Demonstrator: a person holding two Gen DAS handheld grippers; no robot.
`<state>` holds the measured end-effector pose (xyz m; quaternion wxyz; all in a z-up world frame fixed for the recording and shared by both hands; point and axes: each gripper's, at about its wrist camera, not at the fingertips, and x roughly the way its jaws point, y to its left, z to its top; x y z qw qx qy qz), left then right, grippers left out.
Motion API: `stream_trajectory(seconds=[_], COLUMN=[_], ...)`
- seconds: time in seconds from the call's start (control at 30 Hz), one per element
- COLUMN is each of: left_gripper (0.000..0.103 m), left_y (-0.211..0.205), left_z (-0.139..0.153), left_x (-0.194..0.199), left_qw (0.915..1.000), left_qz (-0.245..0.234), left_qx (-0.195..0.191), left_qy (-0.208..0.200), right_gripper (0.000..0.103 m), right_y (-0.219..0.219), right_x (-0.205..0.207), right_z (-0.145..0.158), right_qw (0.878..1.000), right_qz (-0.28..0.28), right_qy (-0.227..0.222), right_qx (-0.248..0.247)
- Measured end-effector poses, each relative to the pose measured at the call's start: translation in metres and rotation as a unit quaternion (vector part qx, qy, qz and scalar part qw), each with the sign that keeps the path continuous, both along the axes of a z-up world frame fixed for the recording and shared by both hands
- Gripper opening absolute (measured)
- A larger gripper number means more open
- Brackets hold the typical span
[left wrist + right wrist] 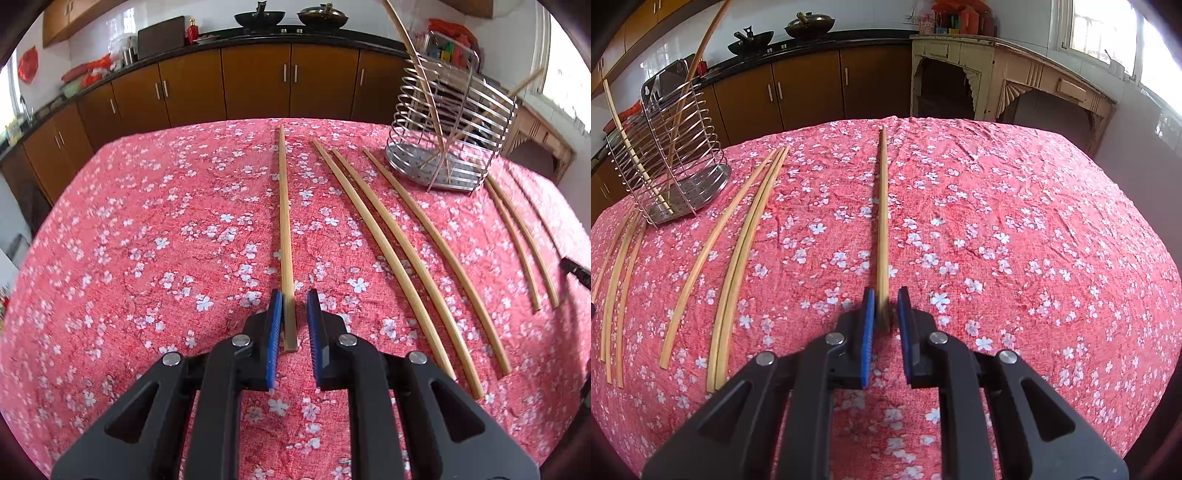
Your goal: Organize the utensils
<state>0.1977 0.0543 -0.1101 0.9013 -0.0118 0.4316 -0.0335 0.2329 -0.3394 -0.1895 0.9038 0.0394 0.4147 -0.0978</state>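
Several bamboo chopsticks lie on a pink flowered tablecloth. In the left wrist view one chopstick lies lengthwise with its near end between my left gripper's open blue pads, touching the left pad. In the right wrist view another chopstick runs between my right gripper's open pads, its near end blurred. A wire utensil holder stands at the far right in the left view and at the far left in the right wrist view. It holds two chopsticks.
Loose chopsticks lie right of my left gripper and more lie left of my right gripper. Brown kitchen cabinets run behind the table. A cream wooden sideboard stands at the back right.
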Motion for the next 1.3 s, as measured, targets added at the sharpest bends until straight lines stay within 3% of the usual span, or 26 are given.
stream_trajectory(seconds=[0.13,0.3,0.47,0.63,0.77,0.97,1.17,1.3], left_gripper=[0.014,0.014,0.014,0.012,0.008,0.008,0.008,0.008], left_y=[0.015,0.008,0.01,0.0,-0.002,-0.004,0.003,0.005], left_z=[0.0,0.0,-0.001,-0.002,-0.001,0.0,0.001,0.0], left_x=[0.0,-0.001,0.0,0.001,0.001,0.001,0.0,0.0], left_qw=[0.999,0.9999,0.9998,0.9998,0.9999,0.9995,0.9999,0.9999], left_qz=[0.009,0.013,0.013,0.013,0.016,0.016,0.013,0.013], left_qx=[-0.045,-0.008,-0.011,0.012,0.001,0.027,0.001,0.004], left_qy=[0.0,0.0,0.001,0.001,0.001,0.001,0.0,0.001], right_gripper=[0.015,0.015,0.015,0.008,0.008,0.008,0.008,0.008], right_y=[0.003,0.004,0.004,0.007,0.0,-0.022,-0.028,-0.024], right_x=[0.0,-0.002,-0.003,-0.003,-0.005,-0.011,-0.019,-0.019], right_z=[0.0,0.0,-0.001,-0.001,-0.001,-0.001,-0.001,-0.002], right_qw=[1.0,1.0,1.0,1.0,1.0,0.998,0.997,0.997], right_qz=[-0.001,-0.003,-0.003,0.004,0.002,-0.014,-0.009,-0.004], right_qy=[0.003,0.004,0.003,0.004,-0.001,-0.016,-0.021,-0.019], right_qx=[-0.014,-0.018,-0.015,-0.021,0.004,0.06,0.08,0.075])
